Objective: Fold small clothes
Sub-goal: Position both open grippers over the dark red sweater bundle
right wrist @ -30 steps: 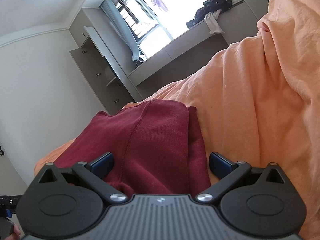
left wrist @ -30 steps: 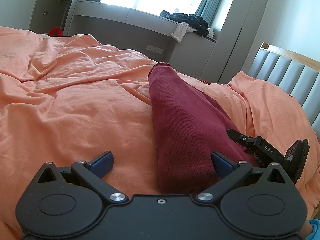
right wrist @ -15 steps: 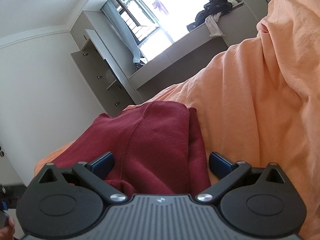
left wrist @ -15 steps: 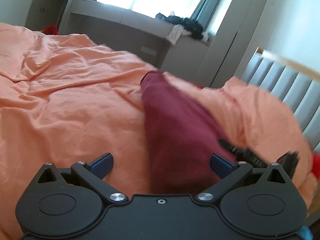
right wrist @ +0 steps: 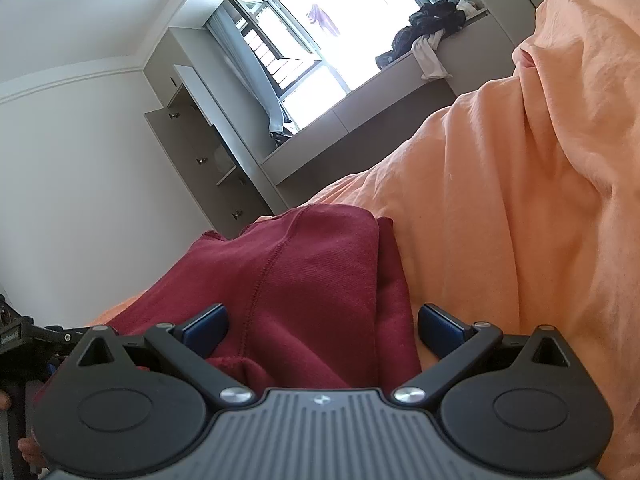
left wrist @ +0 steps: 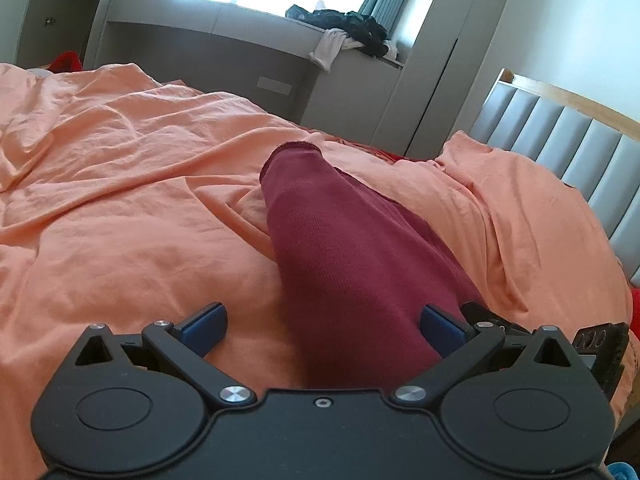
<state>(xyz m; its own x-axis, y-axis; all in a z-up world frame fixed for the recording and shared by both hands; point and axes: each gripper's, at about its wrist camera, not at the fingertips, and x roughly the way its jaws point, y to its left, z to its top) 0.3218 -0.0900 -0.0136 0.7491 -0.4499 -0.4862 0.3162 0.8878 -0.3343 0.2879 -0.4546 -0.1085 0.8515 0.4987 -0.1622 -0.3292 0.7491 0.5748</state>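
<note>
A dark red knit garment (left wrist: 344, 248) lies folded into a long narrow strip on the orange bedsheet (left wrist: 120, 200). My left gripper (left wrist: 322, 326) is open at the strip's near end, blue pads apart, the cloth running between them. In the right wrist view the same red garment (right wrist: 304, 280) shows a stitched seam and a layered edge. My right gripper (right wrist: 322, 326) is open too, straddling the cloth, its view rolled sideways. The right gripper's black body (left wrist: 596, 344) shows at the lower right of the left wrist view.
A grey padded headboard (left wrist: 560, 140) with a wooden rail stands at the right. Grey window bench (left wrist: 248, 32) behind the bed carries a pile of dark and white clothes (left wrist: 352, 36). Tall wardrobe (left wrist: 448, 60) stands right of it. A rumpled ridge of sheet (right wrist: 540, 160) rises beside the garment.
The left gripper swung and shifted slightly, so the garment now sits more centred between its pads. The right gripper barely moved. Both stayed open.
</note>
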